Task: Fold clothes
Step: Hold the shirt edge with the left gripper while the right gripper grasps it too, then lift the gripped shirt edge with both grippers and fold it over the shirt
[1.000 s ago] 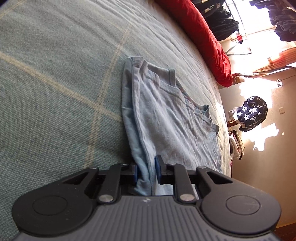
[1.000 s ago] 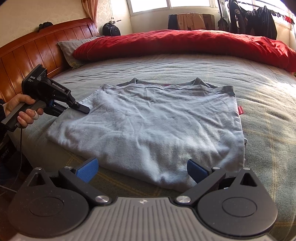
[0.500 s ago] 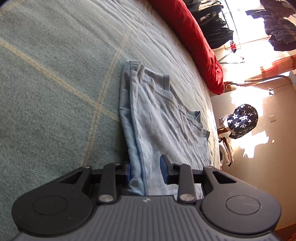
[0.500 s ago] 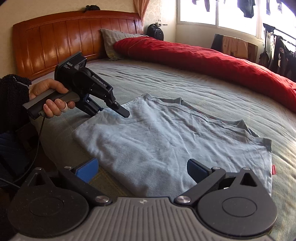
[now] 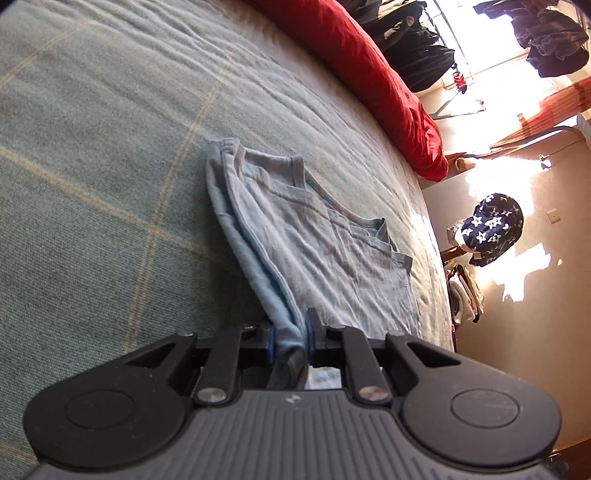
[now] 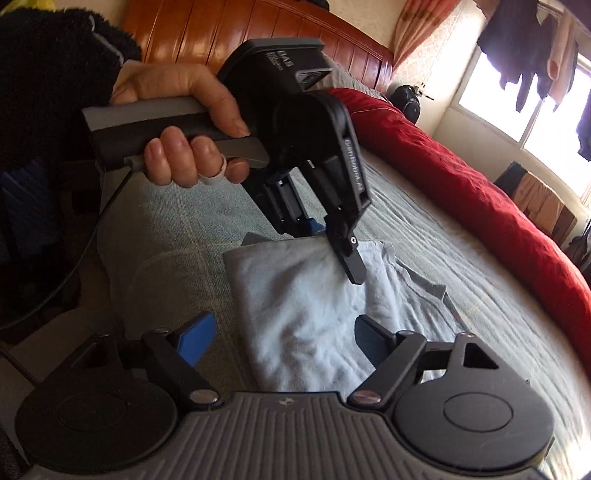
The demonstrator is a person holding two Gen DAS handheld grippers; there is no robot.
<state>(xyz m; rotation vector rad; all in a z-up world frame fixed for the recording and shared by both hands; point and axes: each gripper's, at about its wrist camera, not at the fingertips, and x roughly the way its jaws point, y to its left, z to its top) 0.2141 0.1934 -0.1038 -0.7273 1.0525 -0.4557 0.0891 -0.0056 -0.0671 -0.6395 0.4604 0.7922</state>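
A light blue shirt (image 5: 325, 243) lies folded on the green plaid bed cover (image 5: 110, 155). My left gripper (image 5: 290, 334) is shut on the shirt's near folded edge, with fabric bunched between its blue pads. In the right wrist view a hand (image 6: 184, 114) holds that left gripper (image 6: 332, 243) at the shirt's (image 6: 306, 306) far corner. My right gripper (image 6: 282, 336) hovers open just above the shirt's near end, and its fingers straddle the cloth without pinching it.
A red duvet (image 6: 461, 177) runs along the far side of the bed, under a wooden headboard (image 6: 240, 33). Clothes hang at the window (image 6: 535, 55). A star-patterned cap (image 5: 491, 225) sits past the bed's edge. A cable (image 6: 55, 291) trails at the left.
The left gripper's jaws have narrowed onto the shirt's edge. My right gripper has swung left and come close to the left gripper, still open.
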